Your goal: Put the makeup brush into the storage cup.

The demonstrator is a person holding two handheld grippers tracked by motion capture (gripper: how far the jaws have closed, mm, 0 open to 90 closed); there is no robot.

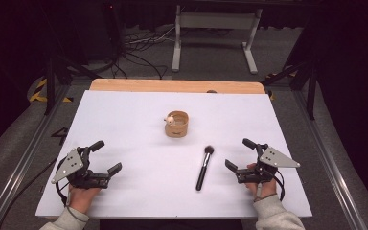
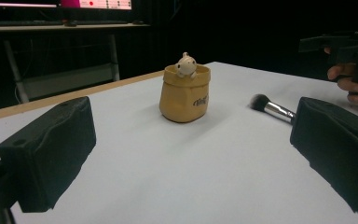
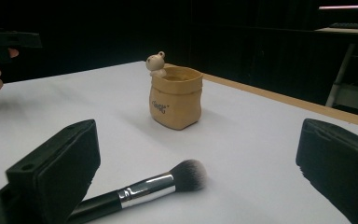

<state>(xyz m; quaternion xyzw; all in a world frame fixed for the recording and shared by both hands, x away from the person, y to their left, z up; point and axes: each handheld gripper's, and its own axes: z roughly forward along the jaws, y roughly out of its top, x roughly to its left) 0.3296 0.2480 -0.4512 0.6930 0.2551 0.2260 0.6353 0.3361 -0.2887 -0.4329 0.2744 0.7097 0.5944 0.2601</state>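
Note:
A tan sack-shaped cup [image 1: 177, 124] with a small pale animal figure on its rim stands upright near the middle of the white table [image 1: 124, 120]; it shows too as the cup [image 2: 184, 93] and the cup [image 3: 175, 96]. A makeup brush [image 1: 203, 166] with a black handle, silver ferrule and dark bristles lies flat in front of it, bristles toward the cup; the brush [image 2: 271, 107] and the brush [image 3: 144, 189] also appear. My left gripper [image 1: 105, 155] rests open at the front left, empty. My right gripper [image 1: 237, 153] is open just right of the brush, holding nothing.
A wooden strip [image 1: 175, 86] runs along the table's far edge. Beyond it stand a white metal frame [image 1: 215, 33] and loose cables on the floor. Metal rails [image 1: 326, 153] flank both sides of the table.

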